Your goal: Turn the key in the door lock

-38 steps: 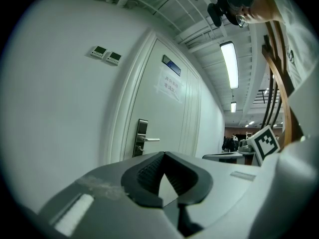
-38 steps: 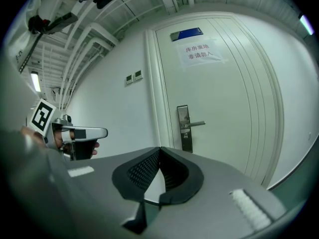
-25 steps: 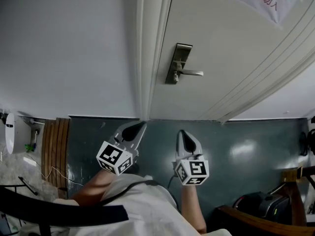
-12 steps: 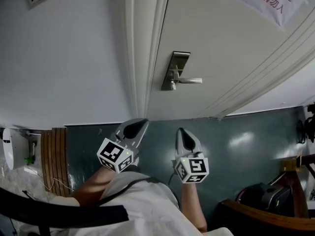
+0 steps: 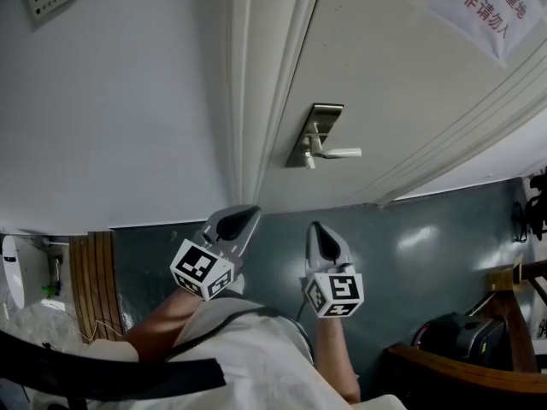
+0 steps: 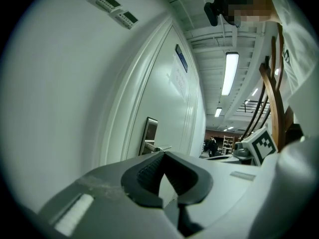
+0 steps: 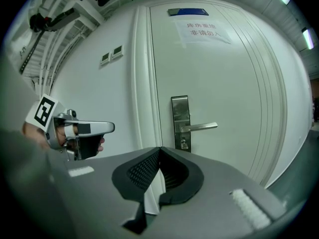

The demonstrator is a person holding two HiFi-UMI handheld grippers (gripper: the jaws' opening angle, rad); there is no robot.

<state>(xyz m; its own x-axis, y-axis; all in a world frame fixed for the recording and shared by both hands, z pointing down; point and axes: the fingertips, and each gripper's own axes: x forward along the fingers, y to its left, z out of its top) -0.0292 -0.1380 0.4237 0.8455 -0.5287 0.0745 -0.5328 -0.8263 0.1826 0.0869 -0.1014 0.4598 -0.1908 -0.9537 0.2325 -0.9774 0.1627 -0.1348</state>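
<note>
So nothing's done yet: my left tongs (image 5: pixel 242 218) & right tongs (image 5: pixel 319 232) are both shut & empty, w/ the key (image 7: pixel 184 144) in the door lock (image 7: pixel 180 114) well ahead, untouched.

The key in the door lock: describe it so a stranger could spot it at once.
On the white door, look at the tall metal plate near its left edge. The key sits in that plate just under the lever handle: a small stub, where the handle is a long level bar.
</note>
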